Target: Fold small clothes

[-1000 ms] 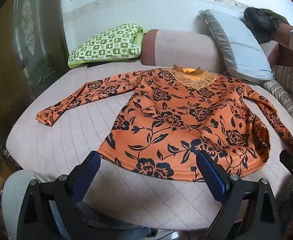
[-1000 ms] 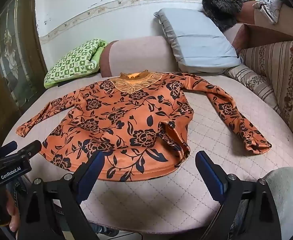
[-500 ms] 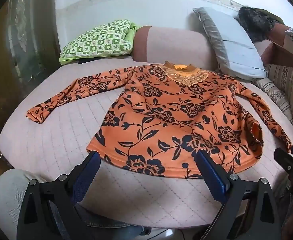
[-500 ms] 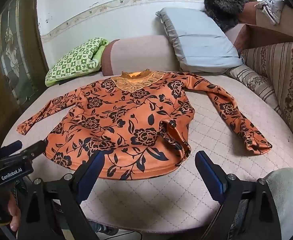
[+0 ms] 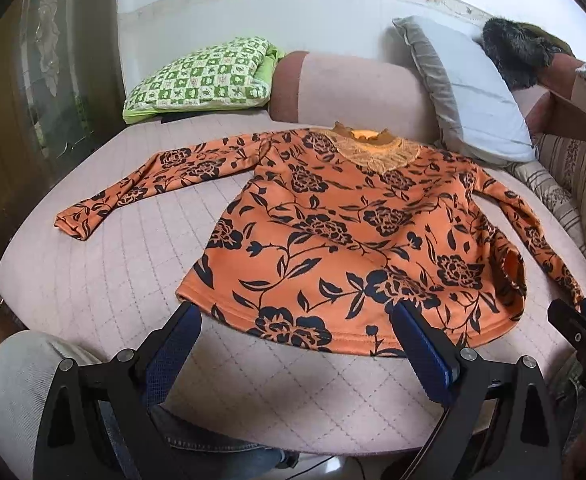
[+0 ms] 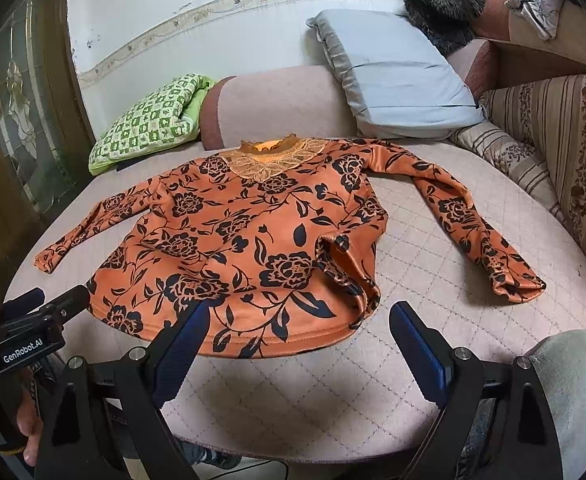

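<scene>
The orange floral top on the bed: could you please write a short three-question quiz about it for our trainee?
1. True or false: the orange floral top lies spread out with both sleeves extended.
2. Which gripper holds fabric? A) left gripper B) right gripper C) neither
3. Fill in: beyond the collar, leaning on the backrest, stands a grey ____.

Key: 1 true; 2 C, both open, short of the hem; 3 pillow.

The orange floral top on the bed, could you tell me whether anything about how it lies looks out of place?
Mostly flat, but the orange floral top has one flaw: at its right side seam near the hem, a flap of fabric is turned over, showing the plain orange inside. Both sleeves lie spread out. Both claws, left and right, are open and hold nothing.
</scene>
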A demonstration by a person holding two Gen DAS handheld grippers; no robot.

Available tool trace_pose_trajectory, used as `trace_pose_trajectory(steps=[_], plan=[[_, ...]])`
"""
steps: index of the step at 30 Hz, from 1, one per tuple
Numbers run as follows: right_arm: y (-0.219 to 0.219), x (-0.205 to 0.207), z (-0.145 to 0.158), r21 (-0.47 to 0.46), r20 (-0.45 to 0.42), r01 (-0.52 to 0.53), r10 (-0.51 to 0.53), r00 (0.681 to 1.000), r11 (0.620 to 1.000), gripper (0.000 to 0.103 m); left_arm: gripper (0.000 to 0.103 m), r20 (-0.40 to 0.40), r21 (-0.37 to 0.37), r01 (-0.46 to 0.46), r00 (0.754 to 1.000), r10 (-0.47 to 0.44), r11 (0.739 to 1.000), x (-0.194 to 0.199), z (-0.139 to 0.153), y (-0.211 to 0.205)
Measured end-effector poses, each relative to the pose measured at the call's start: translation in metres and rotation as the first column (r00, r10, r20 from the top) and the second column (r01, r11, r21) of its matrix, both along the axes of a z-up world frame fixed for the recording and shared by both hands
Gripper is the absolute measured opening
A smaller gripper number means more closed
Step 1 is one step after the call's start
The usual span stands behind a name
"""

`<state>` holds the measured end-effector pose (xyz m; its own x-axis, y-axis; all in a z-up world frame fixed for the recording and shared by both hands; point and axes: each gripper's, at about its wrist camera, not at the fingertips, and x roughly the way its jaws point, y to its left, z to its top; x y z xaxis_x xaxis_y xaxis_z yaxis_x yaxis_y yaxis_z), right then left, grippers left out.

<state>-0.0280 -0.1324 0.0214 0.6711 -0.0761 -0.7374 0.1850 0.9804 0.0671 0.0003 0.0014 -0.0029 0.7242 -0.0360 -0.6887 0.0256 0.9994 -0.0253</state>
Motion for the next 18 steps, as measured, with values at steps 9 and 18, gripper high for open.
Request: trace_pose_trajectory(steps=[9,18], plan=[[0.0023,0.0001,0.0027,-0.008,0.006,-0.008,0.008,1.000,1.000,0.092,0.097,-0.002,-0.017,-0.004,1.000,0.004,1.000,0.0003,-0.0024,0.0053],[0.0004,0.0010,-0.0014,0.000,-0.006,0.000,0.000,1.000,1.000,0.092,0.097,-0.005,-0.020,-0.004,1.000,0.004,1.000,0.0021,-0.0040,0.0051]])
